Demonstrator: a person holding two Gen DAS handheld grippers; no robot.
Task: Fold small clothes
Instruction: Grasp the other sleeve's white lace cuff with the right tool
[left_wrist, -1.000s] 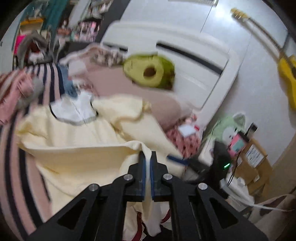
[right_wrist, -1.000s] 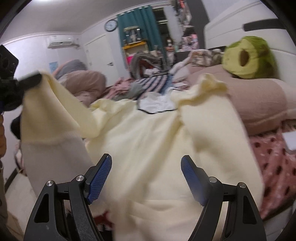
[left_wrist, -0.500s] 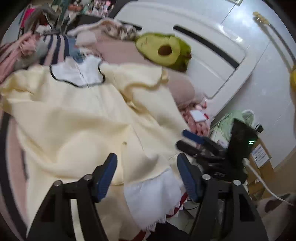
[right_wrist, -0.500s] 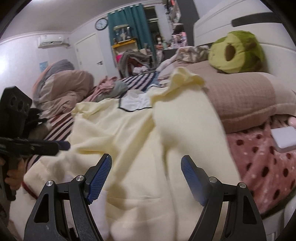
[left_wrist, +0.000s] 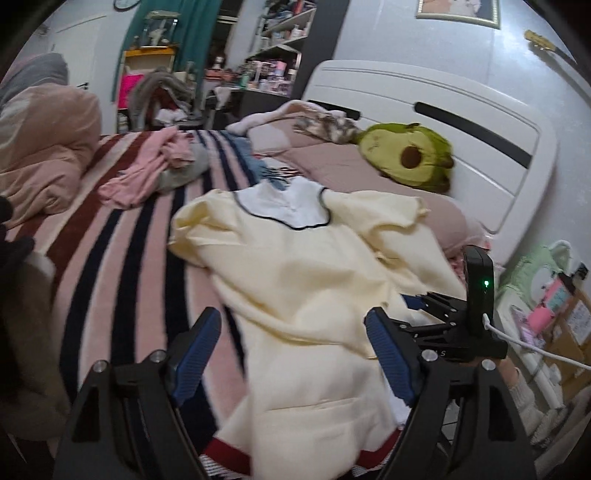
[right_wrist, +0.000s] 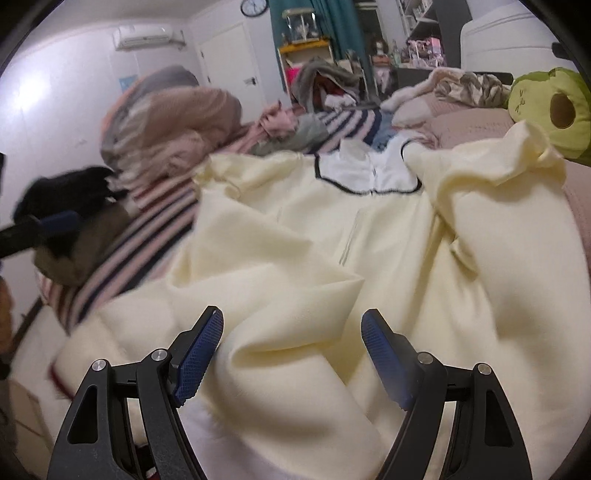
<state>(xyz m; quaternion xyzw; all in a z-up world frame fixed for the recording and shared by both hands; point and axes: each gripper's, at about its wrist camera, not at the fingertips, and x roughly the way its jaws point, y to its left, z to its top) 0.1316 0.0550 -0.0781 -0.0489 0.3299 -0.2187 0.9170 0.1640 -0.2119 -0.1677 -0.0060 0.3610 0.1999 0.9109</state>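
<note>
A pale yellow dress (left_wrist: 295, 280) with a white, black-edged collar (left_wrist: 284, 206) lies spread on the striped bed, collar towards the far side. My left gripper (left_wrist: 291, 321) hovers over its lower part; its jaws are opening and the cloth lies under them, unpinched. In the right wrist view the dress (right_wrist: 314, 258) fills the middle in loose folds. My right gripper (right_wrist: 292, 319) is just above the skirt, jaws wide and closing a little, with no cloth pressed between the pads. Each gripper shows at the edge of the other's view.
Striped pink blanket (left_wrist: 122, 240) covers the bed. A pile of pink and grey clothes (left_wrist: 147, 166) lies beyond the dress, a bunched duvet (left_wrist: 37, 155) at the left. An avocado plush (left_wrist: 410, 158) rests on the pillow by the white headboard (left_wrist: 424, 99). Boxes (left_wrist: 561, 317) stand on the floor at right.
My left gripper has let go of the dress hem and opened wide. The lifted cloth has dropped flat onto the bed. Both grippers have shifted sideways and a little lower.
</note>
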